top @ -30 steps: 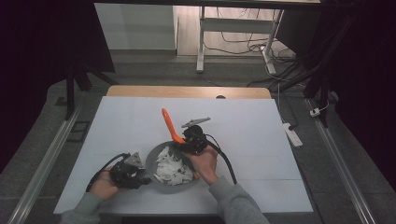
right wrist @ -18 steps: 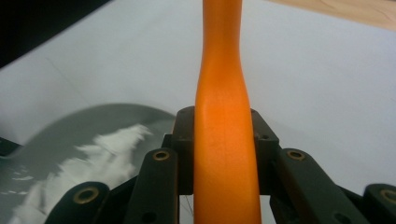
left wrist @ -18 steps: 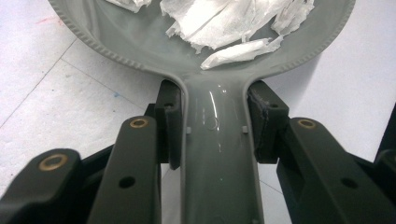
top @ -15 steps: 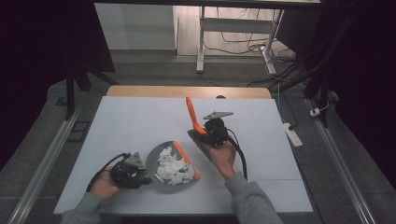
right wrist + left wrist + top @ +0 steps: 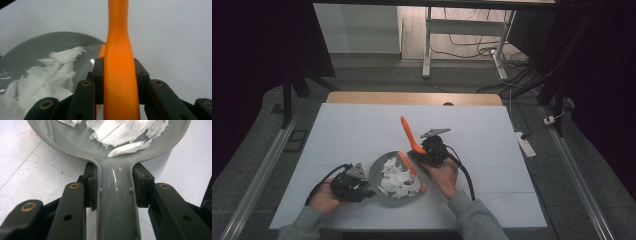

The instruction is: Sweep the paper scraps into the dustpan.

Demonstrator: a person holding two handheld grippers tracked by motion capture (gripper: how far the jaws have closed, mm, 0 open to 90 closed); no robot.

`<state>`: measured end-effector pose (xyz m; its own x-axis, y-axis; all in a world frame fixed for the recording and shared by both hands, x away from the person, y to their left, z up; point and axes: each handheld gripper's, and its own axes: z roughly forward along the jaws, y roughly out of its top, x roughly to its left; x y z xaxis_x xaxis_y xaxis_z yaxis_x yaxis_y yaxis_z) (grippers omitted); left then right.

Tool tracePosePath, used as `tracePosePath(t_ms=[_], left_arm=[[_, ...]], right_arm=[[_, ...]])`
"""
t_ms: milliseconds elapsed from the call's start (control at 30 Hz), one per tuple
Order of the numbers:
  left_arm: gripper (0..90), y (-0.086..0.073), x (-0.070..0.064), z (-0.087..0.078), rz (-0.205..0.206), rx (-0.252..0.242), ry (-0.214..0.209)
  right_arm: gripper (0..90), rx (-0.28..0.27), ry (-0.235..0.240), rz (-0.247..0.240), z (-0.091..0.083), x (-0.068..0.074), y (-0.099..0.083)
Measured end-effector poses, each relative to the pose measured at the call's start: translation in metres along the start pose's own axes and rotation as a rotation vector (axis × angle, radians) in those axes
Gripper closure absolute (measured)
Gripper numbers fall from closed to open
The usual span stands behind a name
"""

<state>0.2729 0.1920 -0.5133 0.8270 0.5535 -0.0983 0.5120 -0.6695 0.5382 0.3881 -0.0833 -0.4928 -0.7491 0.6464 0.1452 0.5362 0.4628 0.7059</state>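
A grey dustpan [image 5: 378, 173] lies on the white table near its front edge, with torn white paper scraps [image 5: 396, 178] piled in it. Its right edge carries an orange lip [image 5: 413, 172]. My left gripper [image 5: 366, 186] is shut on the dustpan's handle [image 5: 115, 202], one pad on each side. In the left gripper view the scraps [image 5: 120, 132] lie just past the handle, in the pan [image 5: 62, 142]. My right gripper [image 5: 419, 150] hovers at the pan's far right edge, shut on an orange brush handle [image 5: 407, 132] that points up and away. In the right gripper view the handle [image 5: 118, 37] rises between the jaws, with the pan [image 5: 50, 41] to the left.
The white table top [image 5: 352, 130] stretches left, right and behind the pan, with a wooden strip [image 5: 412, 98] along its far edge. A white power strip [image 5: 525, 143] lies off the table's right side. Cables [image 5: 462, 172] trail from both grippers.
My right gripper carried the orange handle from over the pan out to the right, then came partway back to the pan's right edge. The left gripper and dustpan stayed put.
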Motion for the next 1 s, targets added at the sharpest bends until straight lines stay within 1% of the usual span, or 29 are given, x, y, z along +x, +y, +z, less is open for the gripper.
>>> tracePosePath(t_ms=[33, 167, 233, 333, 367, 400, 467, 533, 600, 733, 767, 800, 833, 900, 933, 1000], left_arm=[[61.8, 0.0, 0.0, 0.0, -0.001, -0.001, 0.0], [61.8, 0.0, 0.0, 0.0, -0.001, 0.0, 0.001], [61.8, 0.0, 0.0, 0.0, 0.0, 0.001, 0.002], [61.8, 0.0, 0.0, 0.0, 0.001, 0.0, 0.001], [61.8, 0.0, 0.0, 0.0, 0.001, 0.0, 0.001], [61.8, 0.0, 0.0, 0.0, 0.0, 0.001, 0.001], [61.8, 0.0, 0.0, 0.0, 0.002, 0.002, 0.0], [61.8, 0.0, 0.0, 0.0, 0.002, 0.001, 0.001], [61.8, 0.0, 0.0, 0.0, 0.002, 0.001, 0.0], [61.8, 0.0, 0.0, 0.0, 0.002, 0.001, 0.002], [61.8, 0.0, 0.0, 0.0, 0.001, 0.0, 0.002], [61.8, 0.0, 0.0, 0.0, 0.002, 0.001, 0.001], [61.8, 0.0, 0.0, 0.0, 0.001, 0.0, 0.001], [61.8, 0.0, 0.0, 0.0, 0.001, 0.0, 0.0], [61.8, 0.0, 0.0, 0.0, 0.0, -0.001, 0.0], [61.8, 0.0, 0.0, 0.001, 0.0, -0.001, 0.0]], right_arm=[[70.2, 0.0, 0.0, 0.0, 0.0, 0.0, 0.0], [70.2, -0.001, 0.037, -0.004, 0.007, 0.012, 0.002], [70.2, -0.01, 0.062, 0.007, 0.009, 0.017, 0.003], [70.3, -0.033, 0.109, 0.036, 0.011, 0.024, 0.007], [70.2, -0.042, 0.144, 0.053, 0.013, 0.028, 0.009], [70.2, -0.042, 0.144, 0.053, 0.013, 0.028, 0.009], [70.2, -0.045, 0.175, 0.057, 0.016, 0.033, 0.011], [70.2, -0.046, 0.185, 0.051, 0.018, 0.037, 0.012], [70.2, -0.06, 0.197, 0.049, 0.018, 0.038, 0.013], [70.2, -0.098, 0.187, 0.047, 0.008, 0.034, 0.018], [70.2, -0.116, 0.17, 0.044, 0.001, 0.03, 0.021], [70.2, -0.128, 0.161, 0.047, -0.003, 0.027, 0.022], [70.2, -0.128, 0.161, 0.047, -0.003, 0.027, 0.022], [70.2, -0.149, 0.155, 0.045, -0.011, 0.022, 0.024], [70.2, -0.164, 0.145, 0.05, -0.017, 0.017, 0.025], [70.2, -0.17, 0.141, 0.052, -0.02, 0.014, 0.025]])
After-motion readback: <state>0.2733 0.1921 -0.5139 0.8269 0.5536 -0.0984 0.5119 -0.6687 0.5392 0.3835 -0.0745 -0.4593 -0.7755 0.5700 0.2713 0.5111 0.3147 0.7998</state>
